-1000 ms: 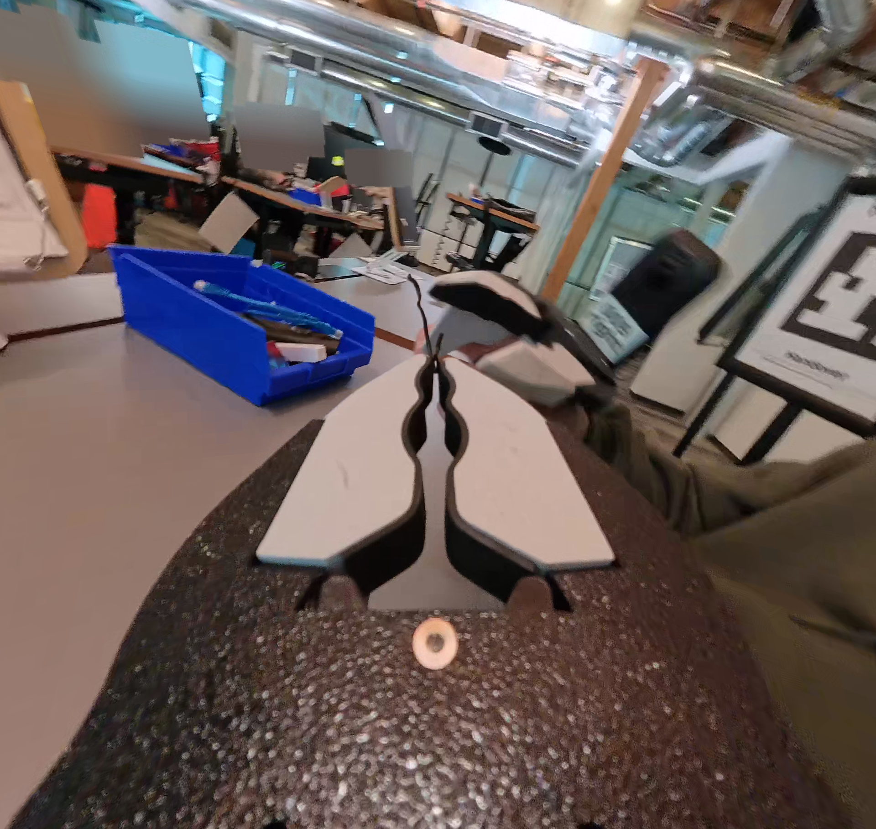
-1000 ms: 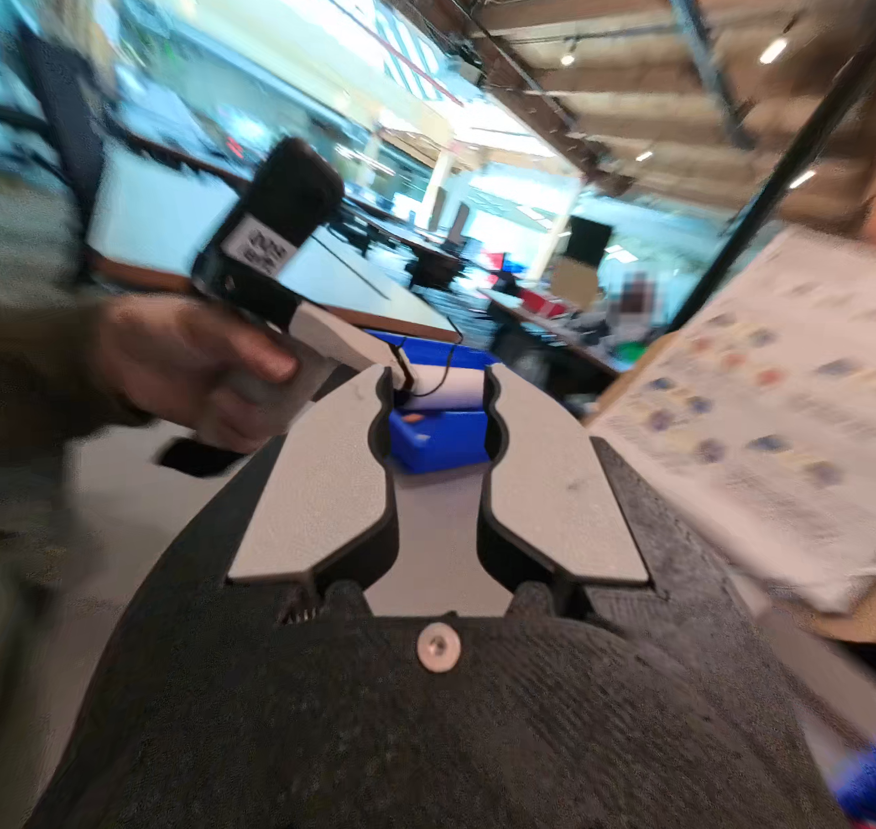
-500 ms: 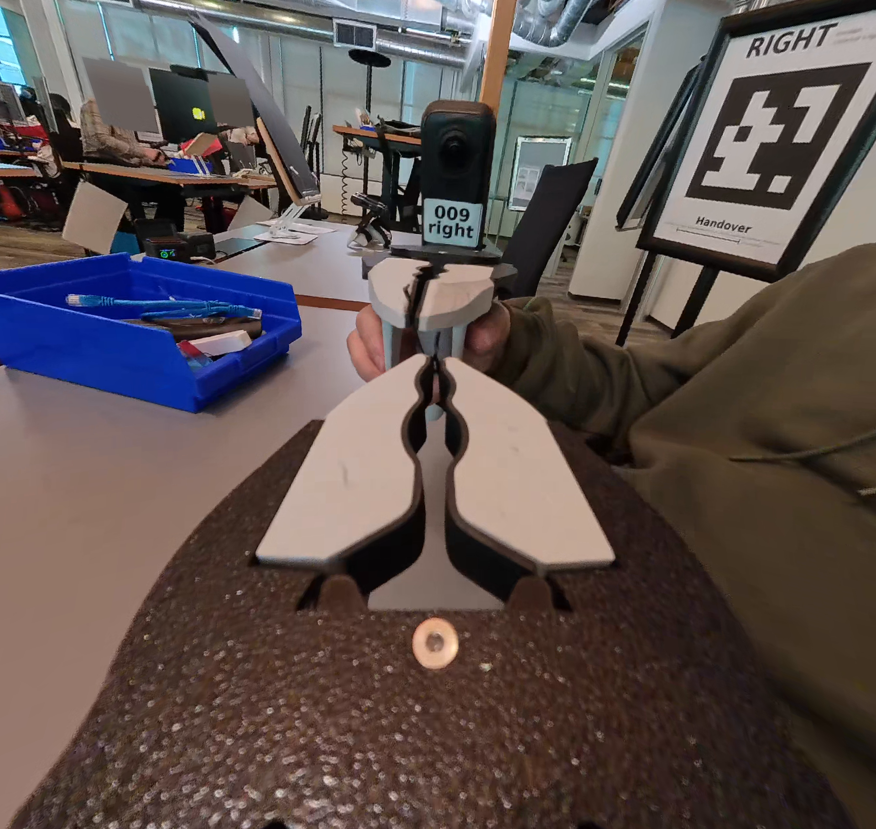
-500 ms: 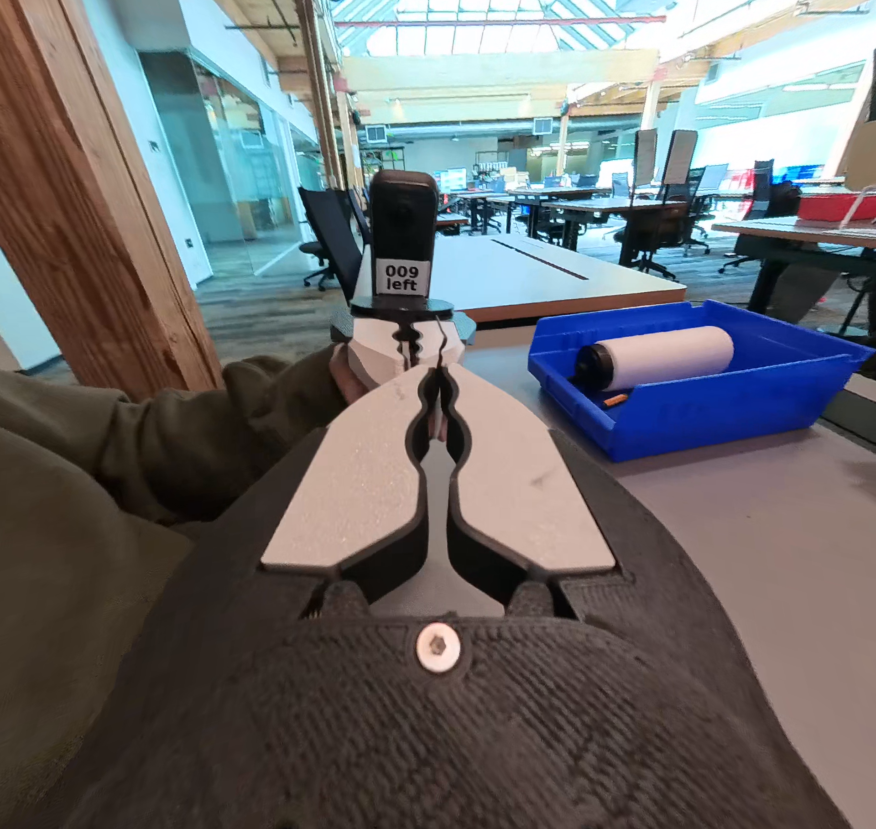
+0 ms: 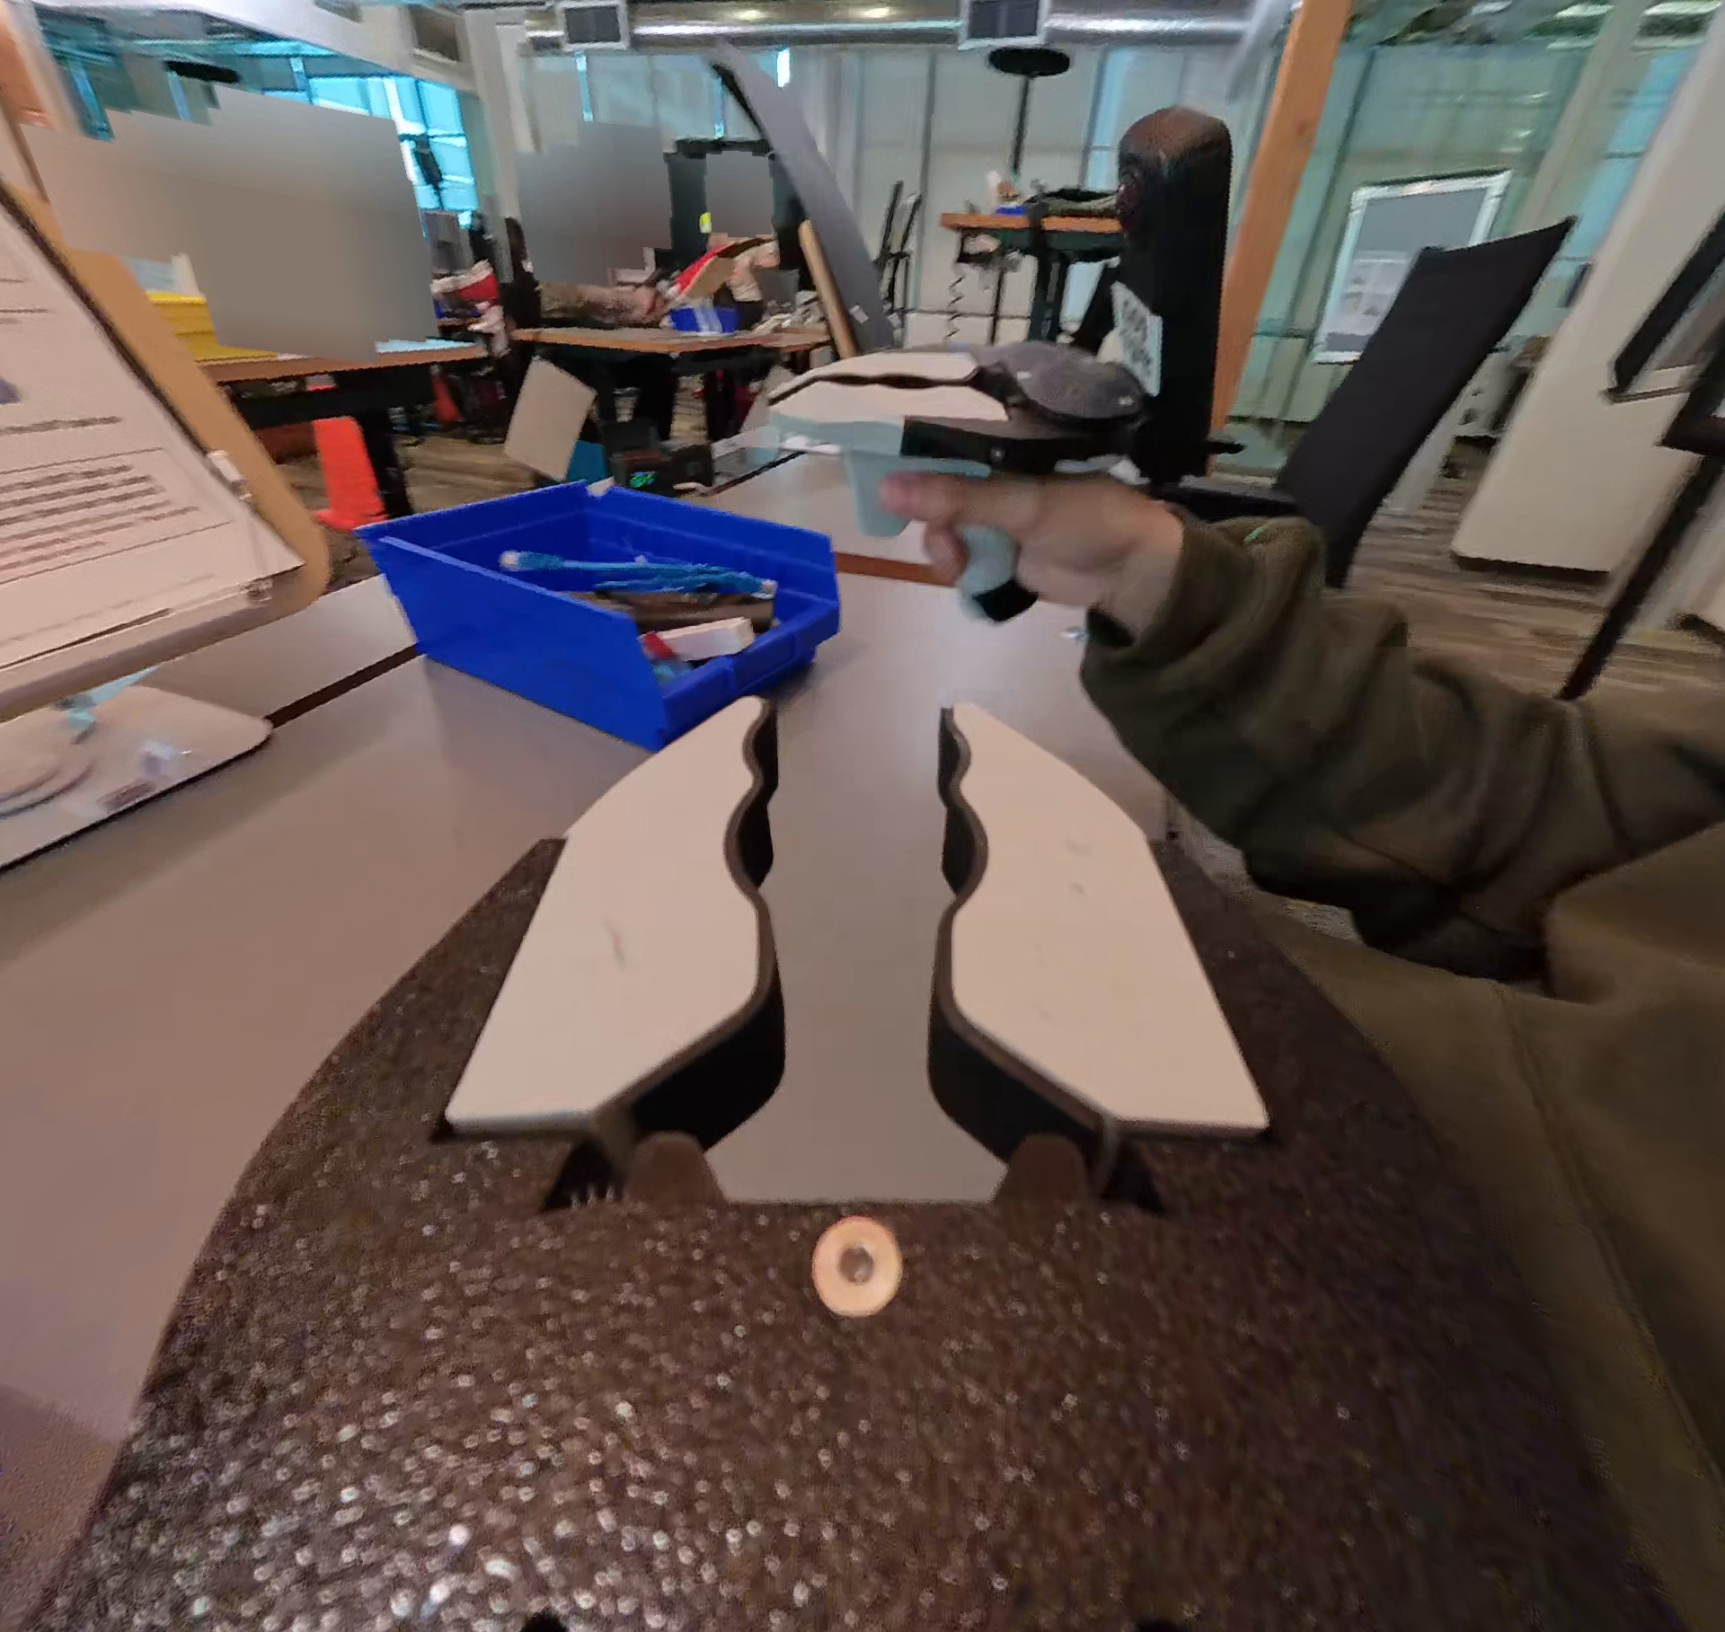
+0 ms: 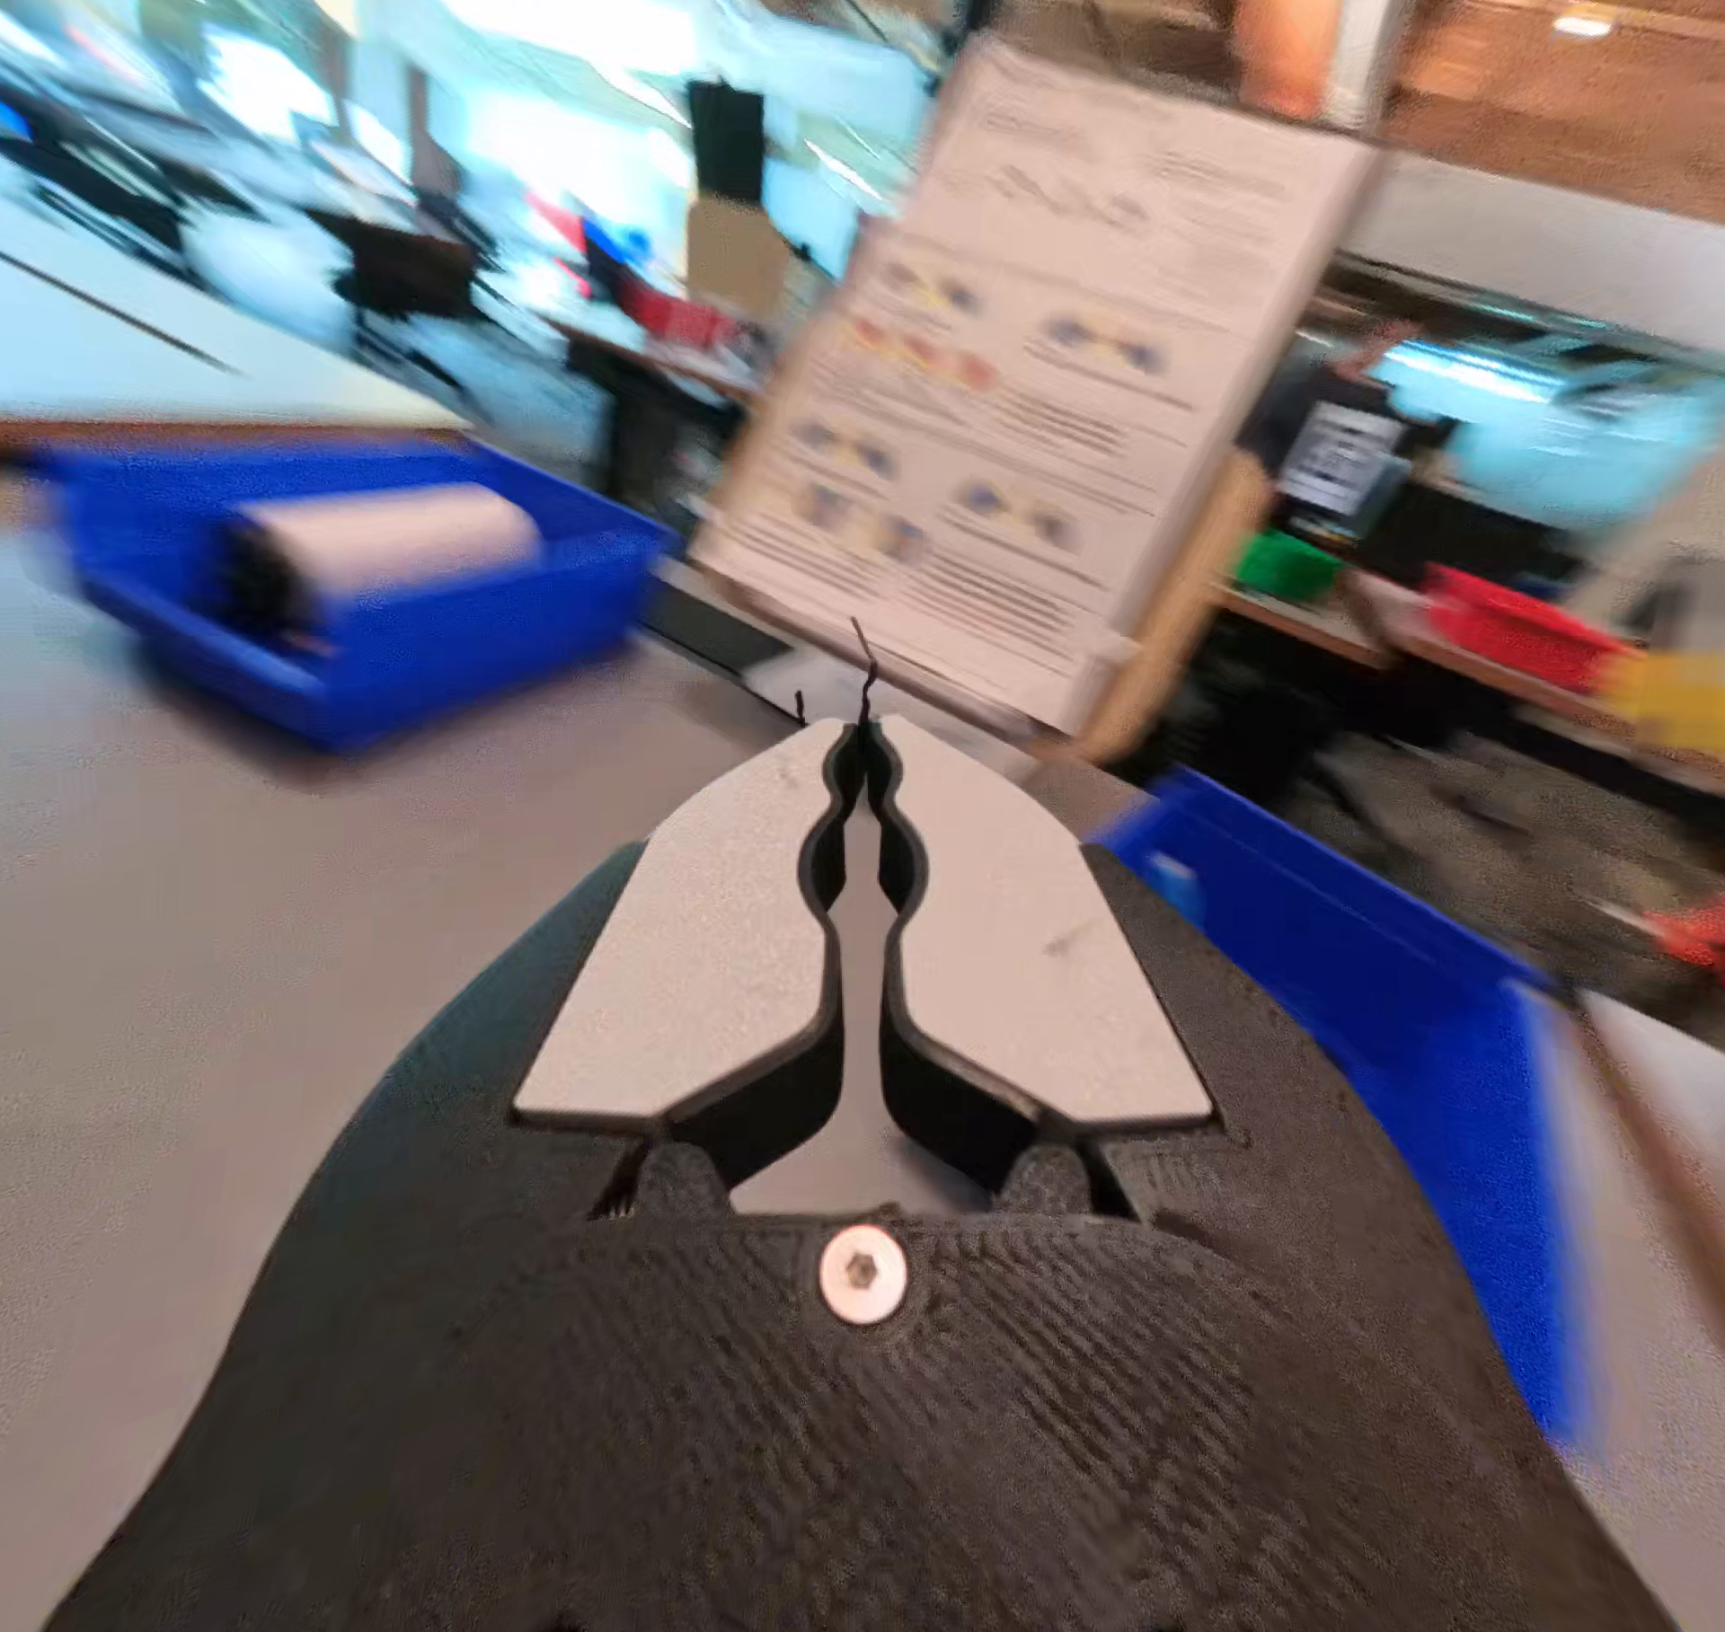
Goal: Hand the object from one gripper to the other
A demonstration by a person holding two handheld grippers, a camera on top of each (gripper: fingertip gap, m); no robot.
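Black thin wire (image 6: 866,687) pinched in closed right gripper (image 6: 861,729); left gripper (image 5: 854,715) agape, empty.

Open-plan office and lab: rows of desks (image 5: 653,341), bare ceiling ducts (image 5: 747,1), a grey bench (image 5: 233,887) with blue parts bins (image 5: 560,645) and an instruction board (image 6: 1045,393).

The left gripper (image 5: 854,733) sits level with its two grey fingers (image 5: 644,925) spread wide apart, nothing between them; ahead and to its right, a hand (image 5: 1036,533) in an olive sleeve (image 5: 1353,747) grips the handle of the right gripper (image 6: 863,729), pointing it leftward; its fingertips are pressed nearly together, pinching a thin black wire (image 6: 866,668).
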